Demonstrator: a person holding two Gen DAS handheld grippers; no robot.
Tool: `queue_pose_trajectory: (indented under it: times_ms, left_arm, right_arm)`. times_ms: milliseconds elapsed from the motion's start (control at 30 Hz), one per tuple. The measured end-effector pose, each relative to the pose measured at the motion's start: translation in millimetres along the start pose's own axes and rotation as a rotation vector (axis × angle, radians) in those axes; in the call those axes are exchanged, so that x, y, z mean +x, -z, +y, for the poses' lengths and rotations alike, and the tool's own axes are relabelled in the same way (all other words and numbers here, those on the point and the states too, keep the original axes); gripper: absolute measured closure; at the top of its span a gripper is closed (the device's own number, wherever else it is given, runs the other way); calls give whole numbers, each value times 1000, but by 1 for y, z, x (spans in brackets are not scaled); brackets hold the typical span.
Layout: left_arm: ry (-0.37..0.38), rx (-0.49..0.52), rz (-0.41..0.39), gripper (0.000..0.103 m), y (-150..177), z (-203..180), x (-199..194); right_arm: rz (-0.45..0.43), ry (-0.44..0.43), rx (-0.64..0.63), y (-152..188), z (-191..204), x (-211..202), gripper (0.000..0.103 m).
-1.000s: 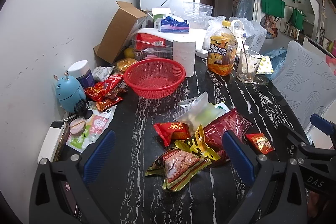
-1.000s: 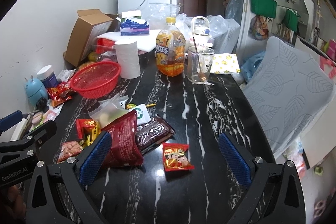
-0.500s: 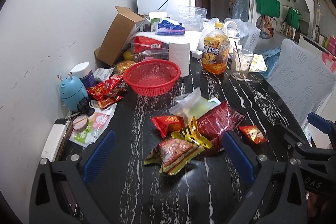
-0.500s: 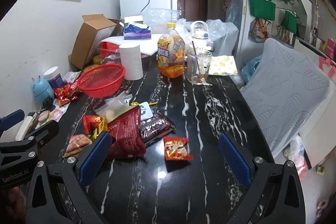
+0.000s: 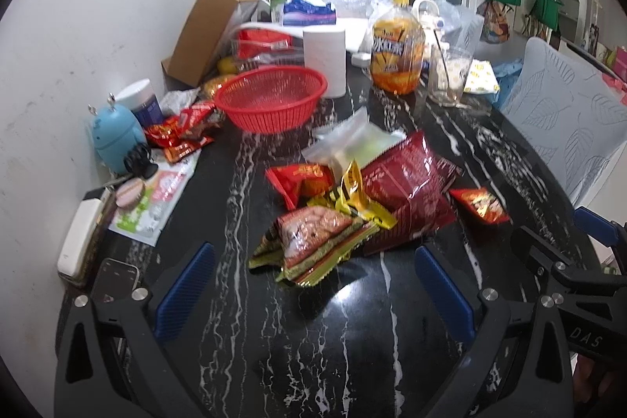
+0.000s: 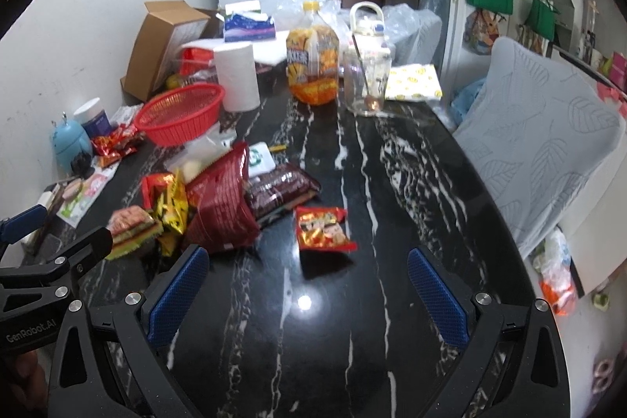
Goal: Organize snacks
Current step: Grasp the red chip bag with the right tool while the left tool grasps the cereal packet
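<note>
A heap of snack packets lies mid-table: a big dark red bag (image 5: 407, 183) (image 6: 225, 206), a peanut packet (image 5: 313, 237) (image 6: 133, 230), a yellow packet (image 5: 354, 194), a small red packet (image 5: 303, 179) and a clear bag (image 5: 352, 143). Off to the right sits a small red-orange packet (image 5: 480, 204) (image 6: 323, 228), beside a dark brown packet (image 6: 280, 189). An empty red basket (image 5: 270, 96) (image 6: 178, 118) stands farther back. My left gripper (image 5: 313, 292) is open, just short of the peanut packet. My right gripper (image 6: 307, 294) is open, just short of the red-orange packet.
The black marble table (image 6: 372, 183) carries a tea bottle (image 5: 395, 53), a glass (image 5: 446, 77), a paper roll (image 5: 325, 61) and a cardboard box (image 5: 203, 30) at the back. More red packets (image 5: 180, 136) and a blue gadget (image 5: 113, 136) line the left wall. A padded chair (image 6: 548, 151) stands right.
Both grippers have drawn back toward the table's near edge, so the snack heap sits farther from the fingers. Nothing on the table has moved.
</note>
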State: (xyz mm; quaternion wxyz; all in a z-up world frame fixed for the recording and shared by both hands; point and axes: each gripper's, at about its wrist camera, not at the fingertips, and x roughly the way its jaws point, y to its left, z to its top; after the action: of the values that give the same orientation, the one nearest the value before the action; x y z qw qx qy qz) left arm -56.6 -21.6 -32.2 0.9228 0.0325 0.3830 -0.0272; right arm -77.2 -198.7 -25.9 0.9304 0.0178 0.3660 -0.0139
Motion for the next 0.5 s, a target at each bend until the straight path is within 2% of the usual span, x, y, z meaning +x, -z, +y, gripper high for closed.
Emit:
queue_pose_trajectory:
  times_ms: [300,500]
  left_arm:
    - [-25,-10,92,0,7,5,40]
    - [-42,-21,115,0,3,13,57]
  right_arm:
    - [84,-37,-3,11,2,39,0]
    - [127,-52,-12,10,8,63,0]
